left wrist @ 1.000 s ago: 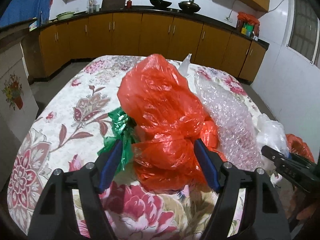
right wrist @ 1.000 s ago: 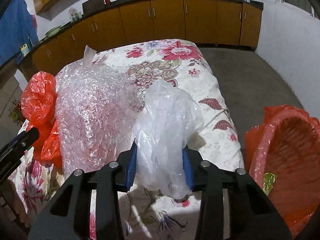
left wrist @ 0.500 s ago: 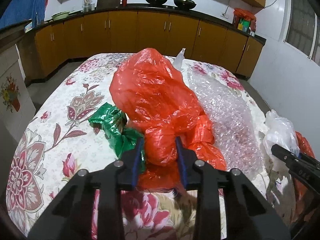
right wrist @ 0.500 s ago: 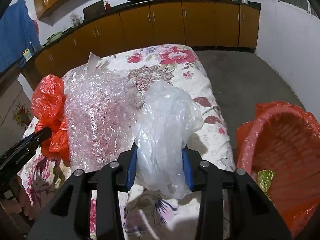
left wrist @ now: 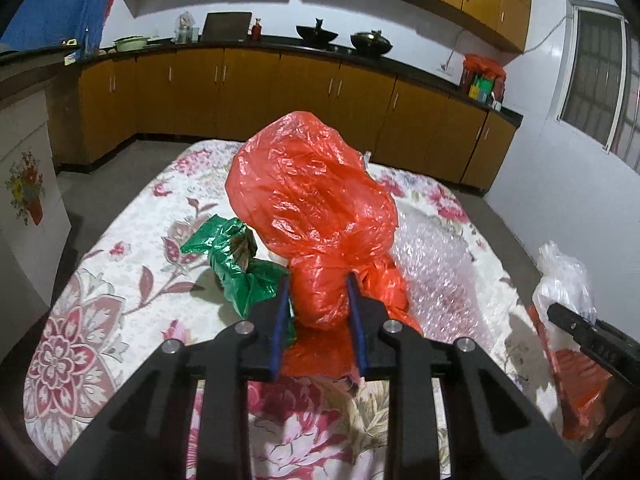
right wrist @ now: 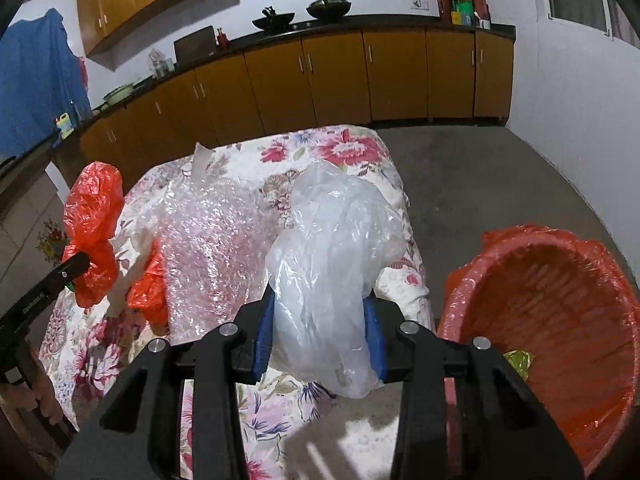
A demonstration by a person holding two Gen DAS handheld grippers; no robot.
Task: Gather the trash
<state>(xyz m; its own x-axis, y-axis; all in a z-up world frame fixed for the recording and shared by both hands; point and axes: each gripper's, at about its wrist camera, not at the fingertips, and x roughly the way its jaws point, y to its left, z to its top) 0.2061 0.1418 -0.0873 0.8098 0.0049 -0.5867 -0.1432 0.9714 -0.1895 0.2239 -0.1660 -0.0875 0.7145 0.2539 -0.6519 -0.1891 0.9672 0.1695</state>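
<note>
A crumpled red plastic bag [left wrist: 312, 200] stands lifted off the flowered tablecloth [left wrist: 100, 320]. My left gripper [left wrist: 318, 284] squeezes its lower part, its jaws still closing on it. Just left of that grip lies a green foil wrapper [left wrist: 236, 264] on the cloth. My right gripper [right wrist: 320, 300] is shut on a clear plastic bag [right wrist: 336, 240], held above the table's right edge. A red-lined round bin [right wrist: 560, 320] stands on the floor to the right, with a scrap of wrapper inside. The red bag [right wrist: 94, 208] also shows at the far left of the right wrist view.
A sheet of bubble wrap [right wrist: 216, 248] lies on the table between the two bags. Orange cabinets with a dark counter [left wrist: 320, 80] line the back walls. Grey floor [right wrist: 480, 184] lies open beyond the table and around the bin.
The left jaws closed from wide around the red bag to a tight pinch and raised it. The right gripper rose with the clear bag, and more of the bin came into view.
</note>
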